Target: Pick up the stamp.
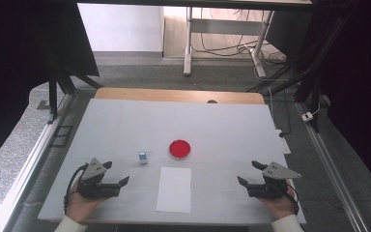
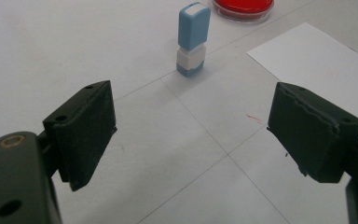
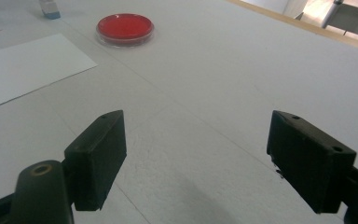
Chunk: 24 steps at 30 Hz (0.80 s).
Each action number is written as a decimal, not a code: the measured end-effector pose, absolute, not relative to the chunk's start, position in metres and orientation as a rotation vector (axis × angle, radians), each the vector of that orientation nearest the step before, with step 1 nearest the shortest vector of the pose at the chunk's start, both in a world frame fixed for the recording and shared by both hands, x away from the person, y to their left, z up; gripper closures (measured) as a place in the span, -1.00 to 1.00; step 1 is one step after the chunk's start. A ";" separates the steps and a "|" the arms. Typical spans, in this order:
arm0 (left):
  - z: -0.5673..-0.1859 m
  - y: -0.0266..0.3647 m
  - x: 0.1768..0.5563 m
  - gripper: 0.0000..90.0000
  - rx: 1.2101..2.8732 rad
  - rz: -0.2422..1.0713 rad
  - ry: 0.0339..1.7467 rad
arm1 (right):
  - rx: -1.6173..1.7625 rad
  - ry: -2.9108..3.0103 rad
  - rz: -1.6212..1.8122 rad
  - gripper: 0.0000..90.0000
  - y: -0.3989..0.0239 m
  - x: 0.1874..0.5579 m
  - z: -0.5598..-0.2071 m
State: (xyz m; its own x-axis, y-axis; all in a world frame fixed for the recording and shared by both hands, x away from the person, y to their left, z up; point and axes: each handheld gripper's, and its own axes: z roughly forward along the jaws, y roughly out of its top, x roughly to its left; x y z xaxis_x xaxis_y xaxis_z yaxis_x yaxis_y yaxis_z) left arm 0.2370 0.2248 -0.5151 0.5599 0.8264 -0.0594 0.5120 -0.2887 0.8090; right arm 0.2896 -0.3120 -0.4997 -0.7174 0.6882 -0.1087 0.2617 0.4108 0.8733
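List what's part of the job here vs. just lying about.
In the job: stamp, upright, nearest the open left tool; red ink dish; sheet of paper.

Lying about: power strip at the table's right edge; cables on the floor beyond.

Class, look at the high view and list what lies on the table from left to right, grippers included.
left gripper → blue and white stamp → red dish → right gripper. The white sheet of paper overlaps the dish's span, so it is left out.
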 end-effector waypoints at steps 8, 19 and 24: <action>-0.515 0.222 0.238 -0.67 1.965 0.477 1.066 | 0.810 2.220 1.263 -0.53 -0.310 0.288 -0.501; -0.515 0.223 0.243 -0.67 1.963 0.490 1.070 | 0.837 2.196 1.294 -0.46 -0.312 0.291 -0.500; -0.515 0.222 0.240 -0.67 1.978 0.510 1.058 | 0.846 2.206 1.307 -0.45 -0.311 0.291 -0.500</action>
